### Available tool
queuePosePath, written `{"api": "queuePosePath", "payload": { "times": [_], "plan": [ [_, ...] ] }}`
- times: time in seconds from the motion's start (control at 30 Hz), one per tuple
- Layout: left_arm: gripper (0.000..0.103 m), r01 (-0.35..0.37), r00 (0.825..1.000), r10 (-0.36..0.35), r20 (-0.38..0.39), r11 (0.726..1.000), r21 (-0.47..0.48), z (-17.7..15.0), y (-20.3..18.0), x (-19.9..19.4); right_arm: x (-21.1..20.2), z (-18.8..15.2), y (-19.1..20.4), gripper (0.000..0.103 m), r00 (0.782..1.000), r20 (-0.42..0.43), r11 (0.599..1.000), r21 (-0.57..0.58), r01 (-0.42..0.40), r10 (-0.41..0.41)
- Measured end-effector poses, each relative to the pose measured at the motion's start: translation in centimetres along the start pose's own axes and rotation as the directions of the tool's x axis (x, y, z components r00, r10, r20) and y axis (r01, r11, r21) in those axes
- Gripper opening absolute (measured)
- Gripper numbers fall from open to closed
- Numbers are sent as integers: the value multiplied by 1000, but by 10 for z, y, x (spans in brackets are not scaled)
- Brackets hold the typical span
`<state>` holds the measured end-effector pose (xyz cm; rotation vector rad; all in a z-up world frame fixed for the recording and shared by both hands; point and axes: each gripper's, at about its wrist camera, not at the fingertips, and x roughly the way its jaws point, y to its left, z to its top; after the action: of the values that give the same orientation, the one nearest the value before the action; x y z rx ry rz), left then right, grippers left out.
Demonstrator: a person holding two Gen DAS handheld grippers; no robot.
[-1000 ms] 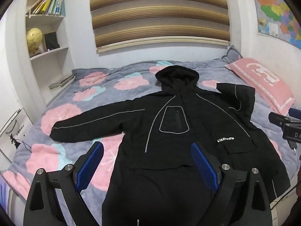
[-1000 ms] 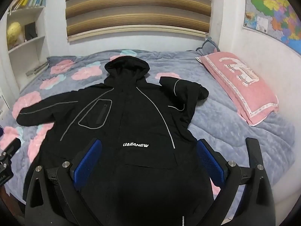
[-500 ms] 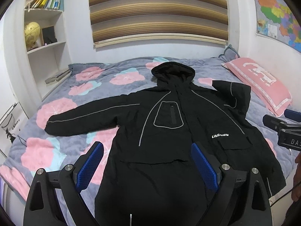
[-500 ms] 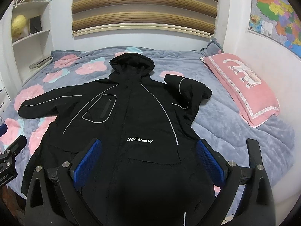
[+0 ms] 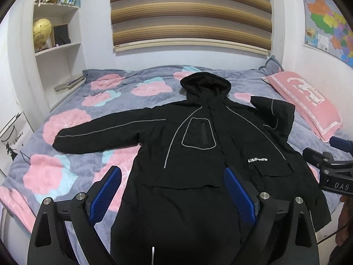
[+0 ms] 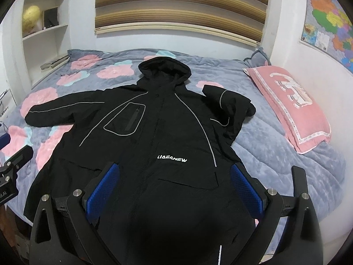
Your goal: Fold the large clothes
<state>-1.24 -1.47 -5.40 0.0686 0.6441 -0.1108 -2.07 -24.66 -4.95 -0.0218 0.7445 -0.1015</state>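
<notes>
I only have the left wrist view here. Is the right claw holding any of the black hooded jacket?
Observer: No, the right claw is open above the black hooded jacket, gripping nothing.
Operator: The white chest lettering looks creased here. What does it say?
Observer: In the right wrist view it lies flat and reads LIAEANEW.
Operator: Where does the folded sleeve end?
Observer: Its rounded end stops short of the pink rectangular pillow, with grey floral quilt showing between them.
</notes>
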Motion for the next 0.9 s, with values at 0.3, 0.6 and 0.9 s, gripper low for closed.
{"api": "queuePosePath", "payload": {
  "times": [0.3, 0.6, 0.9],
  "plan": [
    [94, -3, 999, 2, 42, 1000, 13, -3, -8, -30, -28, -4, 2, 101, 999, 35, 1000, -10, -5, 5],
    [94, -15, 994, 12, 106, 1000, 23, -13, -16, -77, -70, -20, 6, 101, 996, 81, 1000, -16, -23, 25],
    [94, -3, 997, 4, 82, 1000, -7, -6, -11, -63, -64, -17, 10, 101, 996, 91, 999, -36, -11, 14]
  ]
}}
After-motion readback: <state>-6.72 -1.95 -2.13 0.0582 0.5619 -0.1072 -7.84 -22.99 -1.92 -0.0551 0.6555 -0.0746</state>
